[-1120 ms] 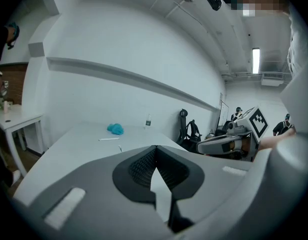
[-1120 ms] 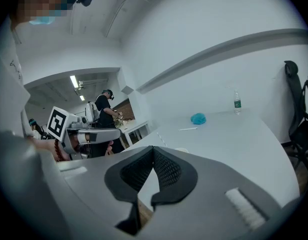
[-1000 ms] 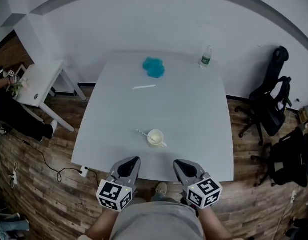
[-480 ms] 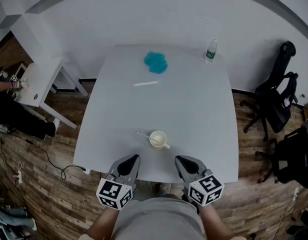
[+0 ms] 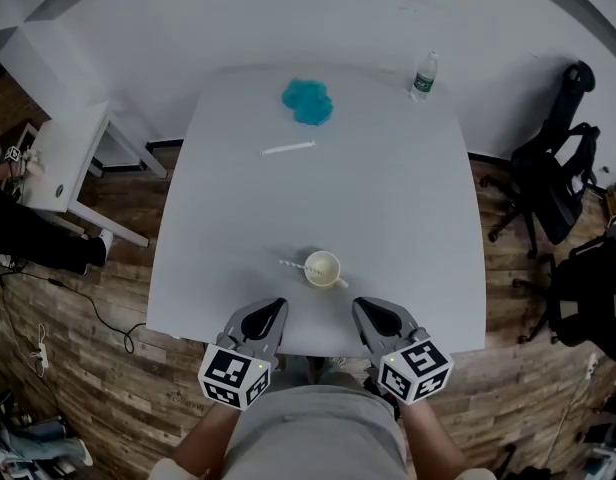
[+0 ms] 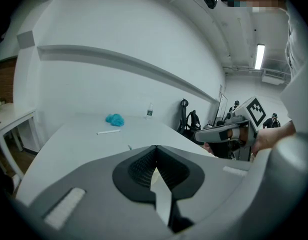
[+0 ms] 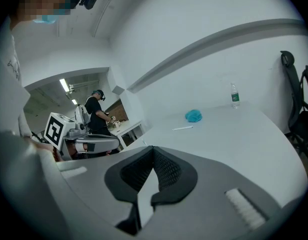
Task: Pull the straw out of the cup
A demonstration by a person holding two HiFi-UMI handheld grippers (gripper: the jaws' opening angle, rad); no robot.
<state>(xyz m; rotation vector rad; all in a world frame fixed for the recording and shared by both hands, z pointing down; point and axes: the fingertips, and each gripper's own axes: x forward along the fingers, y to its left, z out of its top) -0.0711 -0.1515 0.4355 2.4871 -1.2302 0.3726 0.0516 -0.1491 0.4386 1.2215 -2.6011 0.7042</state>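
The grey left gripper [image 5: 271, 310] and grey right gripper [image 5: 368, 310] are held at the white table's [image 5: 418, 228] near edge, each with jaws clenched on nothing. Just ahead of both tips, midway between them, the cream cup [image 5: 322, 268] is seen, the thin white straw [image 5: 291, 265] leaning from it leftward. Nothing is judged done: reaching, grasping and pulling remain. Far beyond, a white stick [image 5: 287, 149], a crumpled blue cloth [image 5: 308, 102] and a clear plastic bottle [image 5: 423, 76] are set.

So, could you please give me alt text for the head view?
A cream cup with a straw leaning out to its left stands near the front edge of a white table, just beyond the left tool and right tool, both shut and empty. A blue cloth, a bottle and a white stick sit farther back.
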